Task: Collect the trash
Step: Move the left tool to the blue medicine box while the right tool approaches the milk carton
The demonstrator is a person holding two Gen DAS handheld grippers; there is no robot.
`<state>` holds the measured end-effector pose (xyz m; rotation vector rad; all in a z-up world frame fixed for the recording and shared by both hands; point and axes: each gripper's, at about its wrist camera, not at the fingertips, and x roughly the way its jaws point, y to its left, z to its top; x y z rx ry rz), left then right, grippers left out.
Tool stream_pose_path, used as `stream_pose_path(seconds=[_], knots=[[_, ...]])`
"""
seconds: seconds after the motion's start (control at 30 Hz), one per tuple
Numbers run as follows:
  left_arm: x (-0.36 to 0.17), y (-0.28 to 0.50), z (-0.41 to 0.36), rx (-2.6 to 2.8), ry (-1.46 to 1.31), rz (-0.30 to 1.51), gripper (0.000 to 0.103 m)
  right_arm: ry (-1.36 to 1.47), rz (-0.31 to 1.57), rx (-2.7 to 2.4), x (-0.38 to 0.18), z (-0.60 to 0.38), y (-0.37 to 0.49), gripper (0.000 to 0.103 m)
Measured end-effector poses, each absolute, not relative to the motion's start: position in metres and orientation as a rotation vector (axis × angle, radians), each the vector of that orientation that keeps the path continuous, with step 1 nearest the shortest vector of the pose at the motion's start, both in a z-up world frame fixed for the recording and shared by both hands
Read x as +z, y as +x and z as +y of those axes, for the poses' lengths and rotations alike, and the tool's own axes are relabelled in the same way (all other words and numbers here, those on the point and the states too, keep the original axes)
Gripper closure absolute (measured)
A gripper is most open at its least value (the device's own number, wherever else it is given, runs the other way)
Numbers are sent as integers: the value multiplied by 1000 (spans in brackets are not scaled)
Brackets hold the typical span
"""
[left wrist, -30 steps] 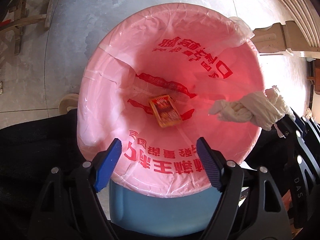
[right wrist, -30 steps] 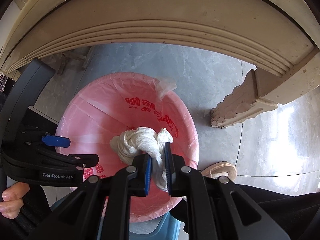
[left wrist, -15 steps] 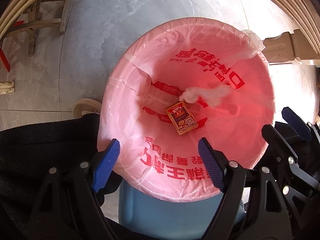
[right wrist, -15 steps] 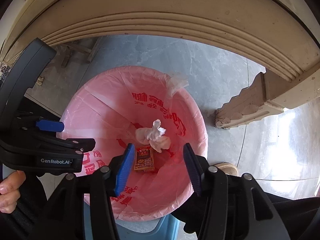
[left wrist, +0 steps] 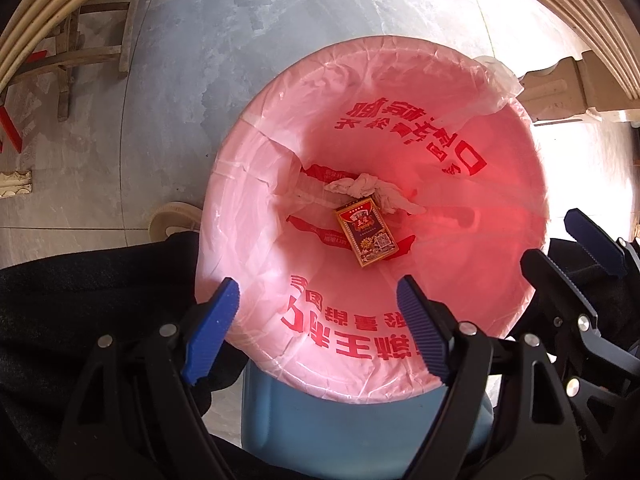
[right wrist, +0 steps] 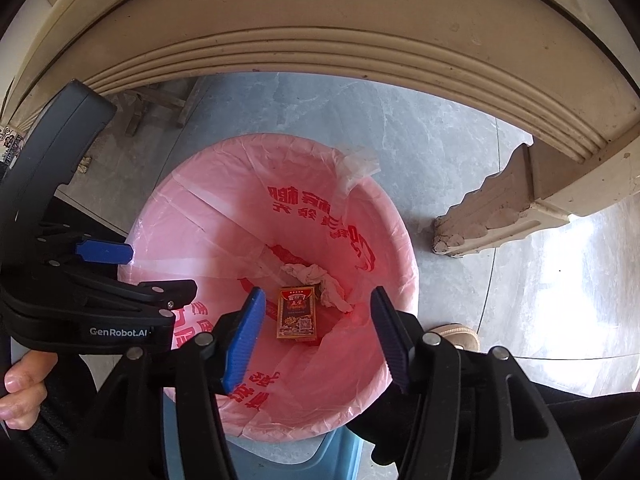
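Observation:
A blue bin [left wrist: 360,428] lined with a pink bag [left wrist: 256,216] printed in red stands on the floor below both grippers. At its bottom lie a red and gold card box [left wrist: 366,236] and a crumpled white tissue [left wrist: 372,194], touching. They also show in the right wrist view, the box [right wrist: 297,312] and the tissue [right wrist: 316,280]. My left gripper [left wrist: 318,320] is open and empty above the bin's near rim. My right gripper [right wrist: 316,328] is open and empty above the bin; it also shows in the left wrist view [left wrist: 560,248].
A beige table edge [right wrist: 320,36] curves overhead, with a carved table leg [right wrist: 492,216] to the right of the bin. A wooden stool [left wrist: 80,52] stands far left on the grey tile floor. A shoe [right wrist: 456,336] and dark trousers [left wrist: 80,280] are close by the bin.
My right gripper opened and let go of the tissue, which fell to the bottom of the bag beside the card box. Both grippers have drawn back a little from the bin.

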<state>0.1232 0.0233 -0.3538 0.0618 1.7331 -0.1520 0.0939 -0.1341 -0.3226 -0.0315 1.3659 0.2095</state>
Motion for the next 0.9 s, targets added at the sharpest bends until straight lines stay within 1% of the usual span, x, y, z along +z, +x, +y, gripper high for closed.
stream_pose_path(seconds=[0.1, 0.2, 0.3, 0.4, 0.47, 0.5, 0.6, 0.63, 0.67, 0.7, 0.8, 0.9], knots=[[-350, 122, 24, -147, 78, 1715, 24, -34, 1366, 211, -320, -133, 93, 49], [-340, 120, 25, -139, 93, 1684, 24, -38, 1333, 220, -305, -130, 89, 49], [-311, 116, 29, -152, 88, 1614, 24, -43, 1282, 239, -281, -127, 83, 49], [-267, 111, 40, -182, 66, 1544, 24, -20, 1220, 263, -248, -131, 77, 49], [-230, 110, 52, -203, 42, 1488, 24, -14, 1167, 275, -221, -136, 74, 35], [-210, 109, 58, -204, 37, 1460, 24, -12, 1136, 278, -207, -138, 73, 23], [-150, 111, 78, -174, 42, 1349, 23, -23, 1033, 279, -160, -148, 73, 22], [-131, 112, 84, -158, 56, 1316, 18, -27, 1010, 275, -146, -151, 74, 19], [-113, 114, 88, -147, 68, 1293, 15, -26, 985, 270, -133, -155, 77, 13], [-98, 119, 93, -154, 61, 1278, 14, -22, 954, 266, -119, -160, 79, 11], [-61, 128, 105, -239, -42, 1273, 14, -39, 856, 243, -78, -167, 82, 11], [-41, 137, 105, -269, -109, 1301, 14, -99, 769, 212, -44, -172, 84, 9]])
